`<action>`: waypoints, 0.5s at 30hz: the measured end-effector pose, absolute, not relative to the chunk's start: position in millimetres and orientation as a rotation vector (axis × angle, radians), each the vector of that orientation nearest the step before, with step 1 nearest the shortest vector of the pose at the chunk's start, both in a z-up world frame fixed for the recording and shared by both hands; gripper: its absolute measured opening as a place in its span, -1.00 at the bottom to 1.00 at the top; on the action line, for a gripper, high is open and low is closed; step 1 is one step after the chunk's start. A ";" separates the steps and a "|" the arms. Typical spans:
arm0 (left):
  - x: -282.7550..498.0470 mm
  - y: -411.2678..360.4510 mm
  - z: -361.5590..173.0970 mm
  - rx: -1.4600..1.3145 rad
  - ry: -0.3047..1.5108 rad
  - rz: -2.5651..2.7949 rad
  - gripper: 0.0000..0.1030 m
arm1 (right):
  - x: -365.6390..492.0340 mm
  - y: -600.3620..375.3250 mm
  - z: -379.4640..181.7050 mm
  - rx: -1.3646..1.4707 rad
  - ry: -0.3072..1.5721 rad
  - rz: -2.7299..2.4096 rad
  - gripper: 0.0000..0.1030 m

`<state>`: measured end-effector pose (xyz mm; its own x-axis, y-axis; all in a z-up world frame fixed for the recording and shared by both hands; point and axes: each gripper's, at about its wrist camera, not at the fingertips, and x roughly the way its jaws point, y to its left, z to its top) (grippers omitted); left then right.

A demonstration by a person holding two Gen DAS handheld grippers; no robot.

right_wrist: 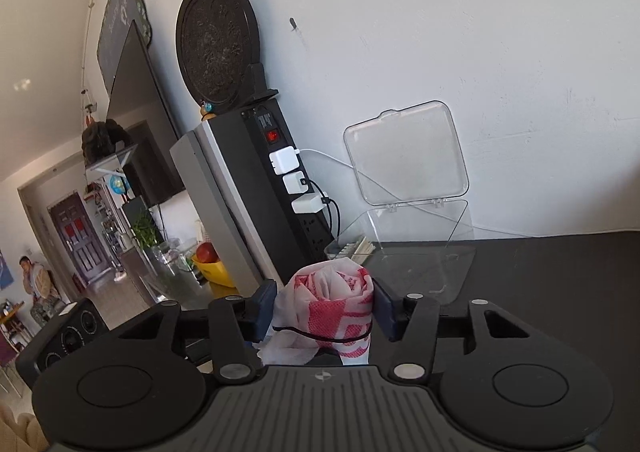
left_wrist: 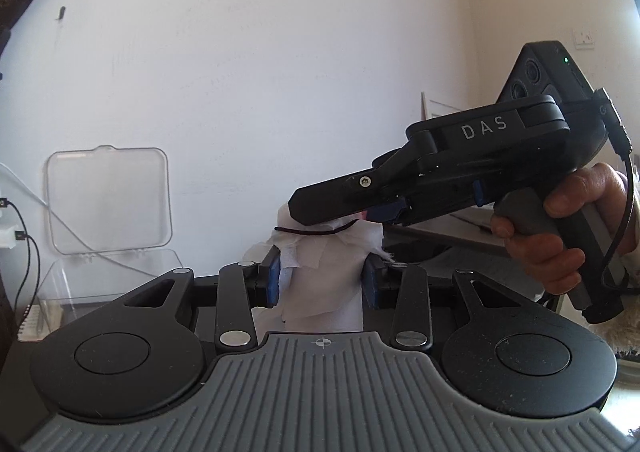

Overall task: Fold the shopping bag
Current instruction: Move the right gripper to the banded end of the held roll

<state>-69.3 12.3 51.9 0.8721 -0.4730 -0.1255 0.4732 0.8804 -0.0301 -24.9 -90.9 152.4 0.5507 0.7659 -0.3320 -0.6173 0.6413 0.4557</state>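
Observation:
The shopping bag (left_wrist: 324, 276) is rolled into a tight bundle, white with red print (right_wrist: 332, 308), and a thin black elastic band (right_wrist: 320, 336) runs around it. My left gripper (left_wrist: 323, 282) is shut on the lower part of the bundle, with a blue pad against each side. My right gripper (left_wrist: 316, 218), held by a hand (left_wrist: 556, 236), reaches in from the right and sits over the top of the bundle. In the right wrist view the right gripper (right_wrist: 325, 310) has the roll filling the gap between its pads. Only the left gripper's camera body (right_wrist: 68, 336) shows there.
A clear plastic box (right_wrist: 404, 252) with its lid up stands on the dark table (right_wrist: 560, 272) by the white wall. Left of it rises a black power tower (right_wrist: 280, 188) with chargers and cables, a round dark plate (right_wrist: 218, 40) on top. A person (right_wrist: 36, 280) sits far off.

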 end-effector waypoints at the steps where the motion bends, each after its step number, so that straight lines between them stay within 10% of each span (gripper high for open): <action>1: -68.1 11.9 51.5 0.005 0.135 -0.487 -0.15 | -24.6 -92.3 149.7 0.332 0.538 0.828 -0.19; 15: -63.5 16.0 29.6 0.096 0.254 -0.409 0.34 | 5.0 -102.0 121.9 0.402 0.676 0.667 -0.30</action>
